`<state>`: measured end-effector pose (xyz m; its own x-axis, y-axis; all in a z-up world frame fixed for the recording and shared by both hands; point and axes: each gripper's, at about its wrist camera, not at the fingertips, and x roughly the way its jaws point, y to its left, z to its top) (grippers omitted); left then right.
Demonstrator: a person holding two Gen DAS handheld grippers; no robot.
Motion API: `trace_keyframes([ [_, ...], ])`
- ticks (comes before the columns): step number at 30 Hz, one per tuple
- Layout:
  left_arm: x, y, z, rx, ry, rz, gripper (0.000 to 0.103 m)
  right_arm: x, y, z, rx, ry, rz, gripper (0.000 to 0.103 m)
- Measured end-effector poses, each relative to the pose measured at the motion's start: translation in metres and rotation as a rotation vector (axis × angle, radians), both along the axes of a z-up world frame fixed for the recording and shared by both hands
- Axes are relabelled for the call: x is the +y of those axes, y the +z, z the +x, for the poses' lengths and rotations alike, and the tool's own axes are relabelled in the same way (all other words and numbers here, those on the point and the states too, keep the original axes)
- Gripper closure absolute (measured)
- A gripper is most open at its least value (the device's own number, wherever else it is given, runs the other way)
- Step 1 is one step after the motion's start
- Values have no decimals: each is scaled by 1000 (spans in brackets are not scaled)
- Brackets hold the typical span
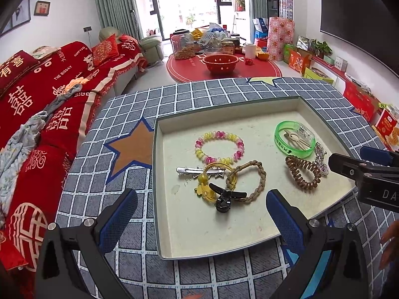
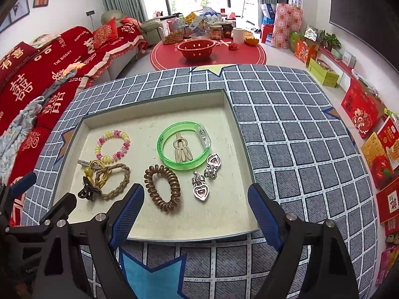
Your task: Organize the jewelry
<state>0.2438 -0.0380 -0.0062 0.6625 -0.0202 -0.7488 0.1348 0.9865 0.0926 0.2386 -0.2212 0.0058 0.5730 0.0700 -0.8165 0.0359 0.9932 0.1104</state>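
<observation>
Jewelry lies in a shallow tray (image 2: 239,134) on the checked table (image 2: 299,129). From left: a silver clip (image 1: 199,170), a yellow tie (image 1: 207,174) and black claw (image 1: 225,199) overlapping a braided loop (image 2: 113,182), with a beaded bracelet (image 2: 113,145) farther back. Then a brown coil (image 2: 162,189), a green bangle (image 2: 184,147) around a beige clip (image 2: 182,150), and heart earrings (image 2: 205,177). The left gripper (image 1: 202,211) and right gripper (image 2: 197,204) both hang wide open, holding nothing.

Bright window (image 1: 189,2) daylight, sharp, fisheye-warped edges
</observation>
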Motion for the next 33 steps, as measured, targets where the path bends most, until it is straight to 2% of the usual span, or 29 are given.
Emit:
trace_keyframes([
  [16, 7, -2, -19, 21, 4, -5, 0, -2, -1, -15, 26, 13, 8, 16],
  [33, 12, 4, -64, 36, 15, -54, 0, -2, 17, -60, -52, -9, -9, 16],
])
